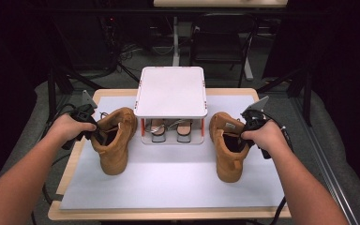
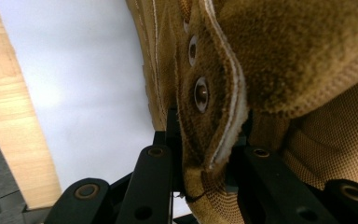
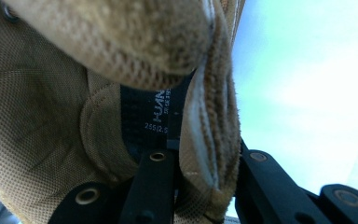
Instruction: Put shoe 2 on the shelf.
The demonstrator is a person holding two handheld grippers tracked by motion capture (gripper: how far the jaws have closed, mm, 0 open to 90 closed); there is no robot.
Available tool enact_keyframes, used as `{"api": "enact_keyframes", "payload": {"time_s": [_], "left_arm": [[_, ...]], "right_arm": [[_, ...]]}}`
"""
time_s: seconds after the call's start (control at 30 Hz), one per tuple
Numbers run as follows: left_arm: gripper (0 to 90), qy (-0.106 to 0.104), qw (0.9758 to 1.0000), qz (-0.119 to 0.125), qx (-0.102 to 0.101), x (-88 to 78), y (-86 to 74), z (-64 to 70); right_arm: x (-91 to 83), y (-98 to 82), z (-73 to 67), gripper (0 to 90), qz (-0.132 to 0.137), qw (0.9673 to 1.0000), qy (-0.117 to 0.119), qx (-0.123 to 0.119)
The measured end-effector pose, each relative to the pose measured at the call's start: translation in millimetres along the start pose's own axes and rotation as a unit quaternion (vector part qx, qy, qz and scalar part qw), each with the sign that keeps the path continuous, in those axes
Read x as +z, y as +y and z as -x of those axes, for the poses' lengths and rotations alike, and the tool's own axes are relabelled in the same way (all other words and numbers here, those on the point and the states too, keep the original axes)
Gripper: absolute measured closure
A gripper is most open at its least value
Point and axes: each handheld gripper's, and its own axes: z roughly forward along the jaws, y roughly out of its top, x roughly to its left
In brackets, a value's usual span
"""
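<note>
Now, left gripper (image 1: 93, 133): fingers pinching left boot's (image 1: 115, 143) collar.
Right gripper (image 1: 244, 133): fingers pinching right boot's (image 1: 227, 147) collar.
Boots: on bench (image 1: 168, 180), left and right of white rack (image 1: 171, 91).

Two tan boots are counted on the white mat (image 1: 168, 183) — the left boot (image 1: 115, 140) toward the mat's left edge, the right boot (image 1: 227, 145) toward its right edge. One white two-tier rack (image 1: 171, 91) is seen at the mat's far edge, in the middle. Under its top plate two sandals (image 1: 171, 130) are made out — one pair. Two grippers are counted: the left gripper (image 1: 93, 133) and the right gripper (image 1: 243, 136).
</note>
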Motion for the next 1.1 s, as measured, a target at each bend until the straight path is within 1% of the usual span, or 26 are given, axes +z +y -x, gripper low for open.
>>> {"api": "enact_keyframes", "payload": {"time_s": [0.1, 0.17, 0.23, 0.27, 0.37, 0.4, 0.43, 0.5, 0.57, 0.6, 0.63, 0.67, 0.7, 0.73, 0.77, 0.8, 0.9, 0.93, 1.03, 1.07, 1.1], "left_arm": [[80.0, -0.004, 1.0, 0.004, -0.003, -1.7, 0.5, 0.1], [80.2, -0.006, 0.9999, 0.008, -0.006, -2.6, 0.7, 0.5], [80.3, -0.011, 0.9999, 0.007, -0.008, -3.5, 1.3, 0.5], [80.4, -0.01, 0.9999, 0.007, -0.008, -3.6, 1.3, 1.0], [80.7, -0.012, 0.9997, 0.018, -0.011, -5.4, 0.9, 1.2], [80.8, -0.012, 0.9996, 0.021, -0.012, -6.6, 0.8, 1.1], [81.0, -0.014, 0.9995, 0.024, -0.014, -7.2, 0.7, 1.1], [81.2, -0.014, 0.9994, 0.027, -0.015, -8.2, 1.0, 1.0], [81.3, -0.015, 0.9994, 0.027, -0.017, -8.9, 1.6, 1.6], [81.4, -0.015, 0.9994, 0.026, -0.018, -9.2, 2.0, 2.2], [81.4, -0.015, 0.9993, 0.028, -0.019, -9.6, 2.2, 2.6], [81.4, -0.015, 0.9994, 0.027, -0.018, -10.3, 2.5, 3.1], [81.4, -0.014, 0.9994, 0.027, -0.018, -11.2, 3.1, 4.0], [81.5, -0.016, 0.9993, 0.029, -0.018, -11.8, 3.1, 4.4], [81.5, -0.017, 0.9993, 0.028, -0.018, -12.6, 3.5, 4.7], [81.5, -0.017, 0.9992, 0.032, -0.019, -13.4, 3.8, 4.7], [81.6, -0.02, 0.9991, 0.031, -0.021, -16.4, 4.3, 3.9], [81.6, -0.02, 0.9992, 0.03, -0.018, -17.3, 4.2, 3.8], [81.7, -0.021, 0.9991, 0.03, -0.02, -20.2, 3.1, 2.9], [81.7, -0.021, 0.9991, 0.031, -0.021, -21.2, 2.7, 2.3], [81.6, -0.024, 0.9989, 0.033, -0.025, -22.7, 2.1, 1.9]], "right_arm": [[-0.6, -0.5, -0.1, 81.2, 0.012, 0.9999, 0.007, 0.008], [-2.2, -0.1, 0.5, 81.4, 0.013, 0.9998, 0.011, 0.007], [-4.1, 0.6, 1.1, 81.5, 0.007, 0.9999, 0.015, 0.002], [-3.7, 0.1, 1.3, 81.6, 0.016, 0.9996, 0.021, 0.007], [-5.3, -0.6, 1.7, 82.0, 0.026, 0.9993, 0.022, 0.012], [-6.4, -0.3, 1.9, 82.1, 0.024, 0.9995, 0.02, 0.01], [-6.4, -0.5, 2.3, 82.2, 0.029, 0.9994, 0.019, 0.008], [-6.6, -0.6, 1.5, 82.4, 0.034, 0.9991, 0.023, 0.013], [-7.3, -0.4, 0.9, 82.5, 0.033, 0.999, 0.027, 0.014], [-7.5, -0.4, -0.3, 82.5, 0.033, 0.999, 0.026, 0.016], [-8.2, 0.1, -0.1, 82.6, 0.027, 0.9992, 0.027, 0.01], [-7.5, -0.1, -2.0, 82.5, 0.034, 0.9989, 0.026, 0.018], [-8.5, 0.4, -2.9, 82.6, 0.031, 0.999, 0.026, 0.02], [-9.8, 1.2, -2.9, 82.6, 0.029, 0.9992, 0.024, 0.013], [-9.7, 1.1, -3.8, 82.5, 0.035, 0.9989, 0.025, 0.016], [-10.2, 1.3, -4.0, 82.5, 0.036, 0.9989, 0.025, 0.016], [-12.1, 1.9, -4.2, 82.5, 0.036, 0.9987, 0.03, 0.019], [-11.9, 1.9, -4.5, 82.5, 0.041, 0.9986, 0.029, 0.02], [-14.9, 2.1, -4.3, 82.5, 0.035, 0.9988, 0.029, 0.018], [-17.0, 2.4, -4.0, 82.5, 0.025, 0.9991, 0.029, 0.018], [-17.4, 1.6, -4.2, 82.5, 0.029, 0.9988, 0.031, 0.024]]}}
